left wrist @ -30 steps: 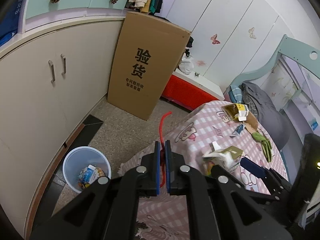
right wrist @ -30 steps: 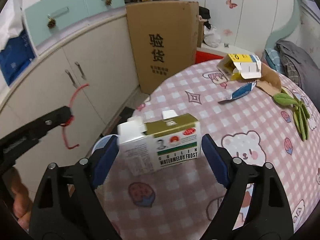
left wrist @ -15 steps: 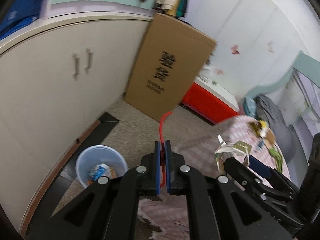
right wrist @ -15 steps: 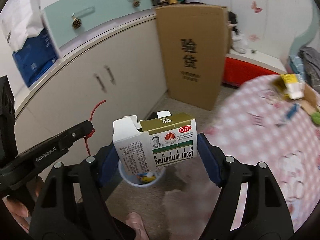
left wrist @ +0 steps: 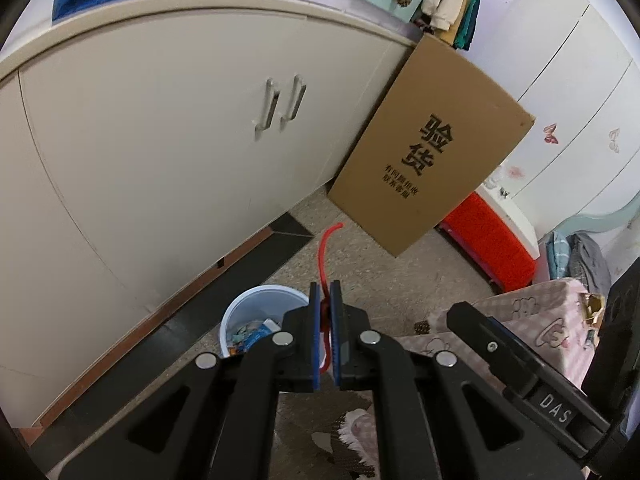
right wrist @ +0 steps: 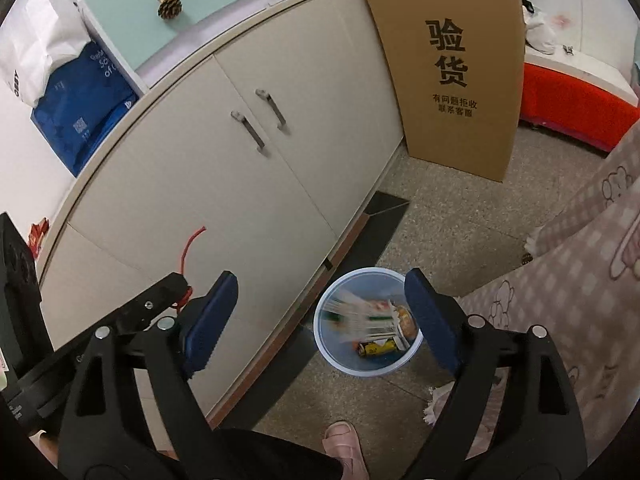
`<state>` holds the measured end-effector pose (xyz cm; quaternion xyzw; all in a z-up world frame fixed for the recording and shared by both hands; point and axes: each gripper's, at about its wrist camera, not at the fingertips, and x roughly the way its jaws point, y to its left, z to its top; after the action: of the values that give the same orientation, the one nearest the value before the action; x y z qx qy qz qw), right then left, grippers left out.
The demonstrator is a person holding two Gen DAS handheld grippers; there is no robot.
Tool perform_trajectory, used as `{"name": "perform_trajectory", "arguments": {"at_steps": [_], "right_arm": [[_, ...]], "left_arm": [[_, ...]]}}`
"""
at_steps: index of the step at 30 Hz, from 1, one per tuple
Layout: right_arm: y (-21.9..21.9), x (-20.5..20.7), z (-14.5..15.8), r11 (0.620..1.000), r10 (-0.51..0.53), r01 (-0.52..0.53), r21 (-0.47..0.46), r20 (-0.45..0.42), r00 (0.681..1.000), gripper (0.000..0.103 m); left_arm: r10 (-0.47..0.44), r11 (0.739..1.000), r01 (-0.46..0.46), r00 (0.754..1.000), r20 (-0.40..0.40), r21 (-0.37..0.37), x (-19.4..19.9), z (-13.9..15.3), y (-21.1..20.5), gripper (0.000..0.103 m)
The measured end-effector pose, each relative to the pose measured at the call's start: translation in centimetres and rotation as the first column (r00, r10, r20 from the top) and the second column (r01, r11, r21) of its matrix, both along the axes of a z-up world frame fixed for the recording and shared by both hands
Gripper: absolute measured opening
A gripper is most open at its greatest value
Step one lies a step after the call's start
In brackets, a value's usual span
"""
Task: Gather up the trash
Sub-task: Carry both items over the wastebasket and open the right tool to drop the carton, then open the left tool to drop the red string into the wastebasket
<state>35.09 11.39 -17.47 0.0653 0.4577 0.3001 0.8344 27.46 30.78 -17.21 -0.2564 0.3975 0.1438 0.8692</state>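
Note:
My left gripper (left wrist: pixel 325 294) is shut on a thin red string (left wrist: pixel 325 248) that sticks up from its tips; it hovers just right of the pale blue trash bin (left wrist: pixel 240 312) on the floor. My right gripper (right wrist: pixel 322 312) is open and empty, directly above the same bin (right wrist: pixel 340 364). A blurred medicine box (right wrist: pixel 352 316) is falling into the bin, onto other wrappers and a can. The left gripper and its red string (right wrist: pixel 190 246) also show at the left of the right wrist view.
Beige cabinet doors (right wrist: pixel 248 168) run along the left. A tall cardboard box (left wrist: pixel 432 148) leans against them. A red bench (right wrist: pixel 576 108) stands behind. The pink checked tablecloth (right wrist: pixel 580 288) hangs at the right. A pink slipper (right wrist: pixel 344 440) is near the bin.
Both grippers swung from the table to over the bin. The right gripper opened and let go of the medicine box, which now drops into the bin. The left still holds the string.

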Motion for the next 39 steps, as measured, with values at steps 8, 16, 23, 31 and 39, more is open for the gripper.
{"name": "perform_trajectory", "arguments": {"at_steps": [8,16,23,31,39], "right_arm": [[-0.1,-0.9,0.1,0.998,-0.006,0.009,-0.061,0.045,0.999,0.084],[-1.7,-1.1,0.9,0.997,-0.041,0.046,-0.063,0.076,0.996,0.085],[-3.1,-1.3,1.9,0.994,-0.095,0.102,-0.051,0.119,0.988,0.086],[-4.2,-0.6,1.7,0.988,-0.147,0.151,-0.022,0.111,0.983,0.087],[-4.6,-0.1,1.2,0.987,-0.160,0.162,-0.014,0.086,0.983,0.087]], "left_arm": [[-0.037,0.999,0.037,0.999,-0.017,-0.008,1.2,-1.0,-1.2,0.005],[-0.057,0.998,0.057,0.998,-0.012,0.011,1.5,-0.6,-2.2,0.005],[-0.065,0.998,0.065,0.998,-0.017,0.016,2.0,-0.7,-2.6,0.005],[-0.094,0.995,0.094,0.994,-0.049,0.009,4.5,-1.3,-3.5,0.006],[-0.070,0.997,0.072,0.994,-0.081,0.026,5.6,-1.9,-3.3,0.052]]}}
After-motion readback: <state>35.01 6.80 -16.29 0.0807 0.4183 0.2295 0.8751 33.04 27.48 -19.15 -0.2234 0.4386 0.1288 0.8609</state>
